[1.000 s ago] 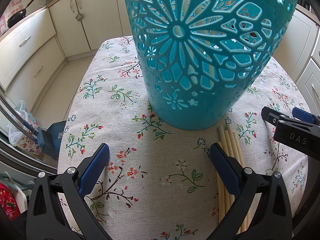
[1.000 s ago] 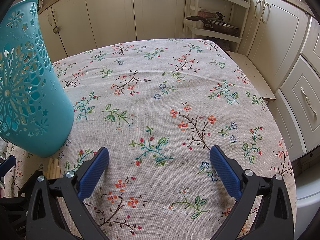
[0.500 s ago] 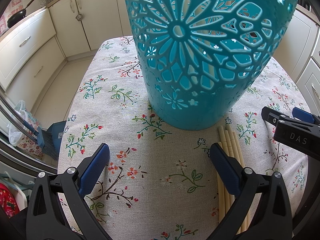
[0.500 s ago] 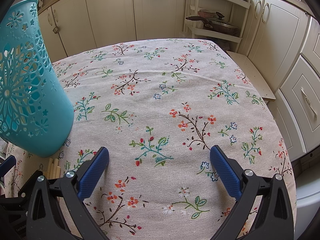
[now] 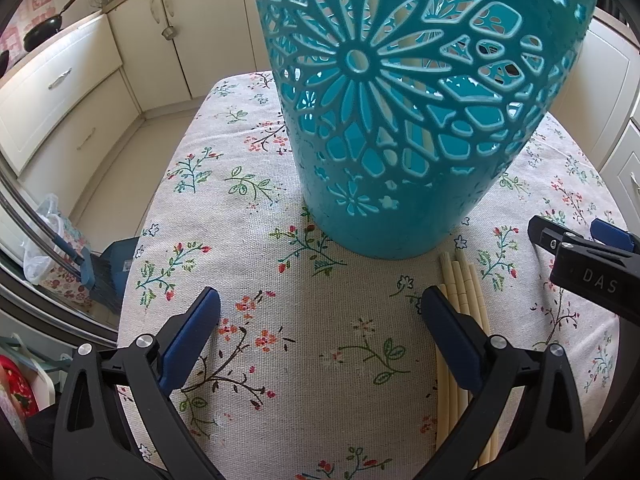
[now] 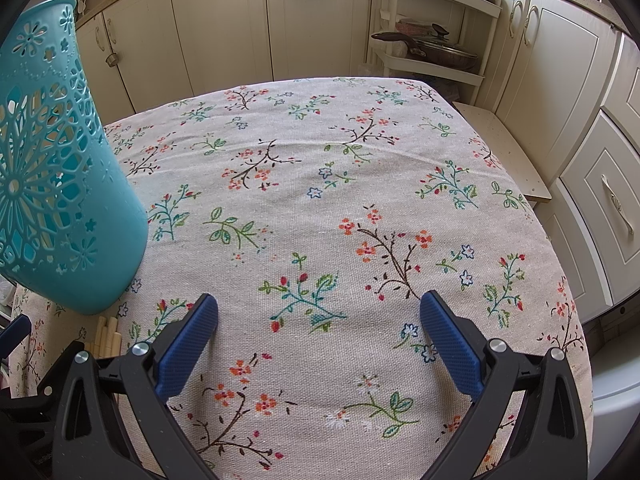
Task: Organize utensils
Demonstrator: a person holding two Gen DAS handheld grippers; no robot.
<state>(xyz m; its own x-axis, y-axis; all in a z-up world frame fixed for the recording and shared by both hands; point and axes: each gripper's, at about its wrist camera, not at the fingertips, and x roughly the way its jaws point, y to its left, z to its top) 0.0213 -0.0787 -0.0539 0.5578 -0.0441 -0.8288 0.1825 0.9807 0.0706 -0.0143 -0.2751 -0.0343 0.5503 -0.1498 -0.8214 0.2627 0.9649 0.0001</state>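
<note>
A tall teal cut-out holder [image 5: 404, 112] stands upright on the floral tablecloth [image 5: 320, 320], straight ahead of my left gripper [image 5: 320, 312], which is open and holds nothing. Several pale chopsticks [image 5: 460, 284] lie flat in a bundle just right of the holder's base, partly hidden under my left gripper's right finger. In the right wrist view the holder [image 6: 56, 184] is at the far left, with the chopstick ends [image 6: 106, 334] below it. My right gripper [image 6: 318, 316] hovers open over bare cloth.
Cream kitchen cabinets [image 6: 224, 28] surround the table. A shelf rack with a lidded pan [image 6: 436, 54] stands at the back right. A low step [image 6: 504, 152] sits past the table's right edge. A blue dustpan [image 5: 108, 268] lies on the floor left.
</note>
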